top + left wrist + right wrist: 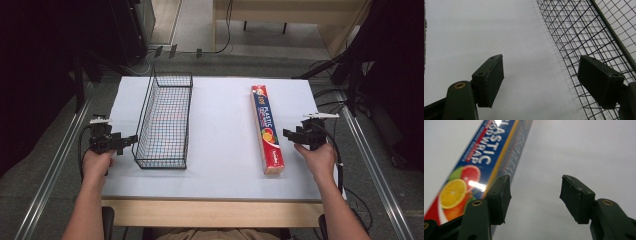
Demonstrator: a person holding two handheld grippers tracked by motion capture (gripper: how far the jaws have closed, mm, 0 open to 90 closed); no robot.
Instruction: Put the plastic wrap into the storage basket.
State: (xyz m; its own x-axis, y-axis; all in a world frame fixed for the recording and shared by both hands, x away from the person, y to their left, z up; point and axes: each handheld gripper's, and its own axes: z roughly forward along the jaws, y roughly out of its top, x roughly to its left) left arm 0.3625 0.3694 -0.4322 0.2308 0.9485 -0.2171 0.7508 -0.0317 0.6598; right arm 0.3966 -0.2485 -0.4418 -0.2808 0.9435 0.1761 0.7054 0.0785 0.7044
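White worktop (pixel 220 165) carries a wire basket (pixel 165 120) toward its left edge and a plastic wrap box (pixel 266 127) toward its right edge. Left gripper (pixel 131 139), just beside the basket, and right gripper (pixel 287 133), just beside the box, both have fingers parted, holding nothing.

Wrap box (pixel 474 170) cut off top/left; small print blurred, prob. unreadable.

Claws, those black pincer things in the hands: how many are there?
2. The left claw sits beside the wire basket; the right claw sits beside the plastic wrap box. Both are open, holding nothing.
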